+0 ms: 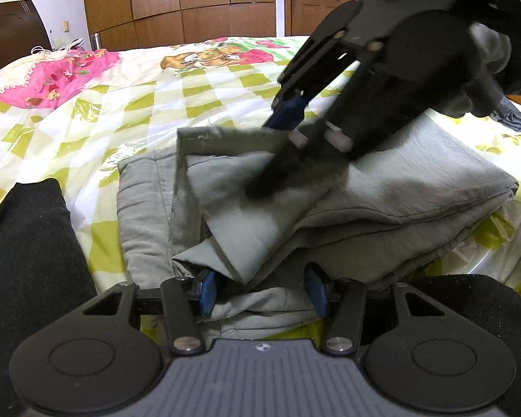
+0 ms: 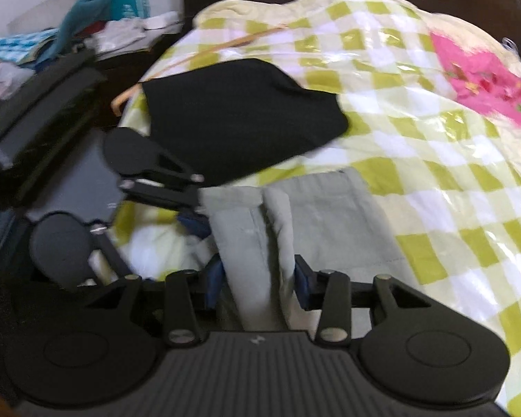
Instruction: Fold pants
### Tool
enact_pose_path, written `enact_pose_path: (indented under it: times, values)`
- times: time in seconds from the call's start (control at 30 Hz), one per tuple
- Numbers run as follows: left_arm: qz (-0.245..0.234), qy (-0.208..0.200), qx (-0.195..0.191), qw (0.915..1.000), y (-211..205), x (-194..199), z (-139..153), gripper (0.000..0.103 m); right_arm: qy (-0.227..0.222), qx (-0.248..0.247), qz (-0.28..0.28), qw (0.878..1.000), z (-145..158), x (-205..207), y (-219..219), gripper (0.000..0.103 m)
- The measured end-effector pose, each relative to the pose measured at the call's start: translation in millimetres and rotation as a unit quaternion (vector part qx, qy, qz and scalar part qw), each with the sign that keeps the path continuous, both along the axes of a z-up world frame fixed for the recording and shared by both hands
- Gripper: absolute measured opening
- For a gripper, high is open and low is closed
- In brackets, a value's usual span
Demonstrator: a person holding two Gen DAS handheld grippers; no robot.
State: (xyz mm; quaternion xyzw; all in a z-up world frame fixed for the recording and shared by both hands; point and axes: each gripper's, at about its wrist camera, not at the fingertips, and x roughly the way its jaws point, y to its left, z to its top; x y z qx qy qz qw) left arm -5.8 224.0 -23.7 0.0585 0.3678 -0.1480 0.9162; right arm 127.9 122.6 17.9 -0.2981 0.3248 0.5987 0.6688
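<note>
Right hand-held gripper [image 2: 258, 283] has its blue pads clamped on a raised ridge of the grey-green pants [image 1: 382, 187]. Left hand-held gripper [image 1: 260, 290] stands half open astride the near edge, pads not visibly pressing. They lie folded in layers on the checked bed cover [image 1: 128, 97].

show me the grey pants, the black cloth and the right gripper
grey pants [image 1: 416, 187], left wrist view, top folded layer
black cloth [image 2: 239, 128], right wrist view, middle of the fabric
right gripper [image 2: 257, 283], right wrist view, midway between its blue fingertips, a grey fold there
</note>
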Motion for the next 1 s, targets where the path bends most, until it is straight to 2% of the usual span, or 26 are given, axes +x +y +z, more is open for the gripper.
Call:
enact_pose_path:
  times: [0.03,0.07,0.1,0.17,0.3,0.37,0.43,0.5,0.57,0.67,0.73,0.83,1.0]
  values:
    - [0.000,0.000,0.000,1.0000,0.8,1.5,0.2,0.064,-0.001,0.000,-0.013,1.000,-1.2,5.3,0.5,0.032]
    - [0.000,0.000,0.000,1.0000,0.7,1.7,0.3,0.064,0.003,-0.002,-0.023,1.000,-1.4,10.1,1.9,0.010]
    - [-0.001,-0.001,0.001,1.0000,0.3,1.9,0.2,0.064,0.024,-0.002,-0.044,0.999,-1.4,19.8,3.0,0.003]
    - [-0.001,-0.004,0.005,1.0000,-1.1,1.6,0.2,0.065,0.057,0.013,-0.081,0.995,2.3,35.3,3.3,0.003]
    - [-0.004,-0.002,0.014,0.9999,-3.5,4.7,1.1,0.065,0.076,0.030,-0.117,0.990,4.0,62.0,17.1,0.003]
    - [-0.003,0.006,0.014,0.9999,-2.7,6.6,1.3,0.065,0.061,0.016,-0.128,0.990,-7.8,67.8,28.5,0.003]
    - [-0.005,0.008,0.021,0.9997,-5.7,2.9,3.4,0.065,0.058,-0.006,-0.159,0.986,-25.8,76.7,39.6,0.011]
    - [-0.009,0.012,0.026,0.9995,-7.8,0.1,5.6,0.065,0.060,-0.001,-0.177,0.982,-32.7,81.4,41.0,0.014]
    - [-0.014,0.016,0.025,0.9995,-7.8,-1.2,10.8,0.065,0.047,0.019,-0.186,0.981,-27.1,81.2,36.9,0.018]
    - [-0.014,-0.006,0.034,0.9993,-10.2,-2.4,22.1,0.065,0.017,0.050,-0.215,0.975,-7.6,83.0,27.0,0.019]
    - [-0.010,-0.021,0.033,0.9992,-11.8,-0.6,28.2,0.065,0.010,0.070,-0.219,0.973,8.4,80.7,15.1,0.021]
    - [-0.010,-0.024,0.024,0.9994,-12.4,4.7,28.8,0.065,0.032,0.089,-0.207,0.974,21.8,65.4,-6.4,0.021]
    - [-0.019,-0.007,0.032,0.9993,-18.6,11.0,16.5,0.065,0.030,0.053,-0.189,0.980,6.9,46.0,-16.0,0.021]
